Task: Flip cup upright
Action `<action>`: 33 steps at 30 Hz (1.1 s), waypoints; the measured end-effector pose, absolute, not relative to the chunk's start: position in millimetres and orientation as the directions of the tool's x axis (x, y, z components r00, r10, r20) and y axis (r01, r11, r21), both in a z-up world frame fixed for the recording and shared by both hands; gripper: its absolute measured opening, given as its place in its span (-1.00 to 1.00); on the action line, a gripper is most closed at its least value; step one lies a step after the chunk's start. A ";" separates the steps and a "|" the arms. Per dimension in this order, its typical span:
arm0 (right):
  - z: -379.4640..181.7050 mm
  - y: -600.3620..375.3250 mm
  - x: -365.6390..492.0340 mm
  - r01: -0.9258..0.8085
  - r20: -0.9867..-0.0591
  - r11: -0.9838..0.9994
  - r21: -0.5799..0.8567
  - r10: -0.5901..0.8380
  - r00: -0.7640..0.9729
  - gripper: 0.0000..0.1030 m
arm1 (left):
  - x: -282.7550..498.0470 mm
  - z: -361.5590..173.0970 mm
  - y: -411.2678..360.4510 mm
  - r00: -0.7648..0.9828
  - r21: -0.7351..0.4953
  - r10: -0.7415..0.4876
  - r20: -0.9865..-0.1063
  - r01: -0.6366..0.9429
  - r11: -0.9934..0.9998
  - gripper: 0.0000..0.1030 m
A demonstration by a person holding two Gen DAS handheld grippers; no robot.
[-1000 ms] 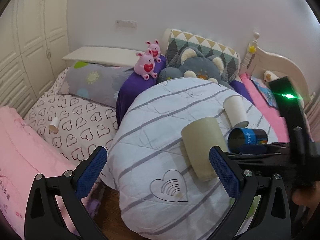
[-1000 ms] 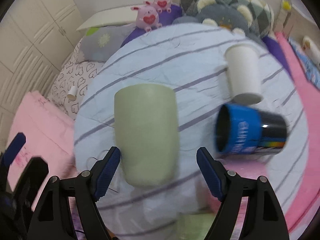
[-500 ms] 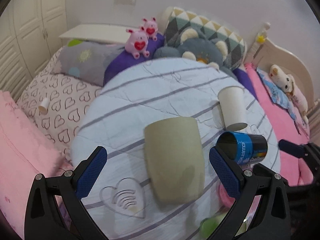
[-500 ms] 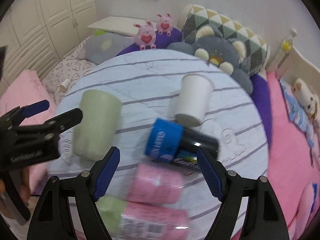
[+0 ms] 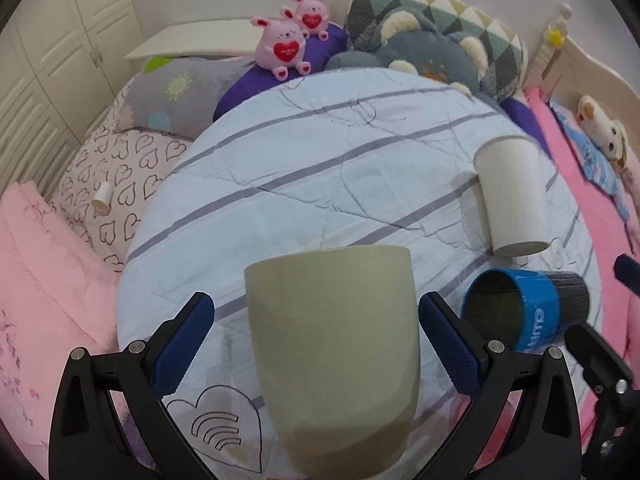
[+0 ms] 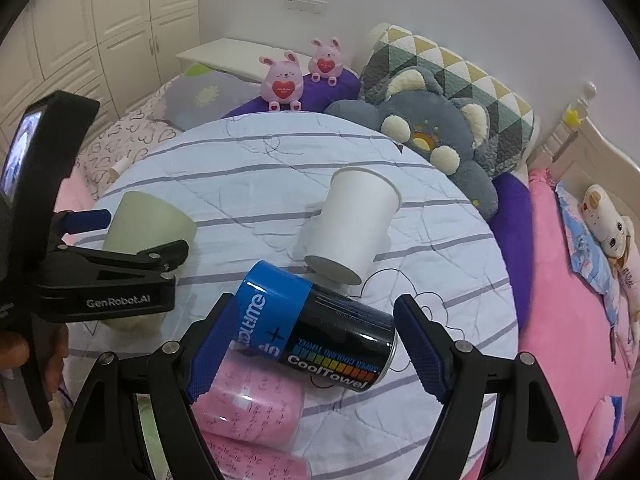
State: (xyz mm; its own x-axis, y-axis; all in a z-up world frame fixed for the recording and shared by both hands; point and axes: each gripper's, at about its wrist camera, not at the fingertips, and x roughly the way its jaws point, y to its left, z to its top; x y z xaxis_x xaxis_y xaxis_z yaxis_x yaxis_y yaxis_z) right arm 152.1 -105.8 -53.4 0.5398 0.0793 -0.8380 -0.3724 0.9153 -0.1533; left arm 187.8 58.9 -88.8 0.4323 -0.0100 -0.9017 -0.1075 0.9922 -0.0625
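Green cup point(image 5: 334, 344) lying on striped quilt point(image 5: 320, 168), between the wide open left claw point(image 5: 316, 340) fingers, not gripped, right claw point(image 6: 312, 344) wide open around blue can point(image 6: 316, 330), white cup point(image 6: 352, 226) beside.

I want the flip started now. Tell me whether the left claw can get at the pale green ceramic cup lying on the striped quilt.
Probably yes. The left claw is open with the pale green ceramic cup already between its fingers, and nothing blocks it.
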 end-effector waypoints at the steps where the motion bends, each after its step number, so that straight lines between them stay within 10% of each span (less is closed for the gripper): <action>1: -54.0 -107.1 152.4 -0.372 -0.838 0.916 -0.148 0.084 0.539 0.57 | 188.8 -90.3 57.4 0.435 -0.058 -0.007 -0.900 -0.105 0.993 0.89; 3: -55.0 -108.8 154.3 -0.371 -0.838 0.917 -0.144 0.086 0.539 0.57 | 191.7 -93.4 53.7 0.422 -0.051 -0.009 -0.907 -0.090 0.995 0.63; 21: -44.0 -129.4 163.4 -0.304 -0.791 0.952 -0.031 0.163 0.590 0.57 | 160.2 -46.1 45.7 0.772 0.018 0.062 -0.633 -0.066 0.998 0.57; 33: -53.6 -129.4 164.4 -0.300 -0.806 0.954 -0.012 0.168 0.567 0.57 | 166.5 -63.5 40.9 0.741 -0.001 0.042 -0.670 -0.058 0.998 0.65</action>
State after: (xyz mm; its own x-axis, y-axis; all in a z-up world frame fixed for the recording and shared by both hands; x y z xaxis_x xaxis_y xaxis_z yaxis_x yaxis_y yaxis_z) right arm 164.4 -129.3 -53.6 0.5671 0.1682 -0.8063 -0.3004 0.9537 -0.0124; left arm 166.5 40.9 -63.5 0.7409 0.0423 -0.6703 -0.0580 0.9983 -0.0011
